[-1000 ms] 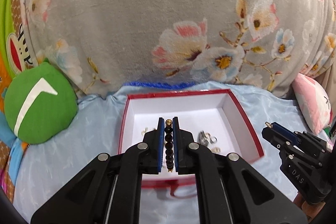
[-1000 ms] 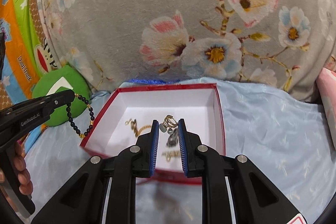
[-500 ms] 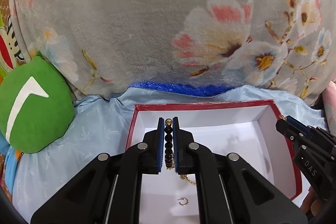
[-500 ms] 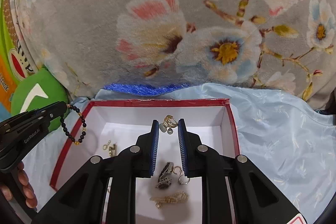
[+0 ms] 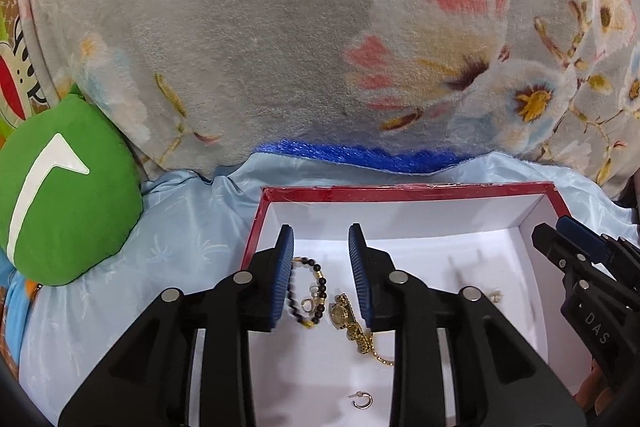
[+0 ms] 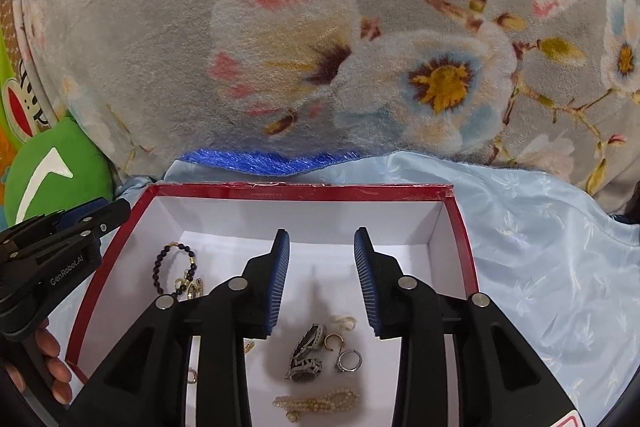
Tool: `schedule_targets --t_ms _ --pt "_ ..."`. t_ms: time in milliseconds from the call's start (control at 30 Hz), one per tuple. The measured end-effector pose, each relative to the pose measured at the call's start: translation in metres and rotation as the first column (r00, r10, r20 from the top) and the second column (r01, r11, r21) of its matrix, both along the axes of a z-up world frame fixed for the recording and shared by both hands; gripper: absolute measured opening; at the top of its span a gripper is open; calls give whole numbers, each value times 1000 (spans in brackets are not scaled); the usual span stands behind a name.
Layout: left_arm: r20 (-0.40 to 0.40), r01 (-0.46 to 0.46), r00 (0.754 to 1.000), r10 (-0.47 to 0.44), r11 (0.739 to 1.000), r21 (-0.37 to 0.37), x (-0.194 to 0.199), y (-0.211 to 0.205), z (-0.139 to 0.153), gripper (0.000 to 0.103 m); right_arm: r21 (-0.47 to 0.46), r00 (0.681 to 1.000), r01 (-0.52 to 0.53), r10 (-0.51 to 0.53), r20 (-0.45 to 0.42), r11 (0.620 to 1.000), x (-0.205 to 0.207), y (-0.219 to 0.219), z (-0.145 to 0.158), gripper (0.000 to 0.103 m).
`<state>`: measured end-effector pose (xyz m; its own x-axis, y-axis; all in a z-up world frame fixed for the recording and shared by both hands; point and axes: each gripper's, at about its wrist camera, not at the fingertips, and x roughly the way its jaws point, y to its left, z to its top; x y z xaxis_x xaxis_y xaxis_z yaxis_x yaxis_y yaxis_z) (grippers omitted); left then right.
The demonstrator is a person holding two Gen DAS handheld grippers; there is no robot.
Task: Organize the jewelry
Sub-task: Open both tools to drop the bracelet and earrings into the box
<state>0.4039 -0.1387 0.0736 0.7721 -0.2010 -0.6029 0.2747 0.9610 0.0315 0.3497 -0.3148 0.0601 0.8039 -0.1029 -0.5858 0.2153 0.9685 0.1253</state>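
Observation:
A red box with a white inside (image 5: 400, 193) (image 6: 304, 191) lies on light blue cloth. My left gripper (image 5: 321, 239) is open over its left part; a black bead bracelet (image 5: 316, 277) (image 6: 160, 267) lies on the box floor below it, beside a gold watch (image 5: 346, 315). My right gripper (image 6: 322, 243) is open and empty over the box's middle. Below it lie a silver watch (image 6: 308, 351), rings (image 6: 349, 361), a small gold piece (image 6: 345, 322) and a pearl bracelet (image 6: 320, 401). A gold hoop (image 5: 362, 399) lies near the front.
A grey floral blanket (image 5: 320, 27) rises behind the box. A green cushion (image 5: 60, 195) sits to the left. The light blue cloth (image 6: 560, 267) spreads to the right of the box. A hand (image 6: 48, 371) holds the left gripper's handle.
Both grippers have opened. The black bead bracelet left the left gripper and now lies in the box. The small gold piece left the right gripper's fingers.

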Motion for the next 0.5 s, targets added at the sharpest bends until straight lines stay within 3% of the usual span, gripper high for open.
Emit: schedule_targets --t_ms 300,433,500 --pt "19 1 1000 -1 1000 21 -19 2 4 28 12 1000 -1 1 9 1000 -20 3 5 34" --pt "20 10 1000 -11 999 42 -37 4 3 28 1 1000 9 -9 4 1000 -44 10 4 41" --pt "9 7 1000 -8 999 46 -48 8 1 33 -8 1000 12 -12 -2 1000 -59 15 2 43"
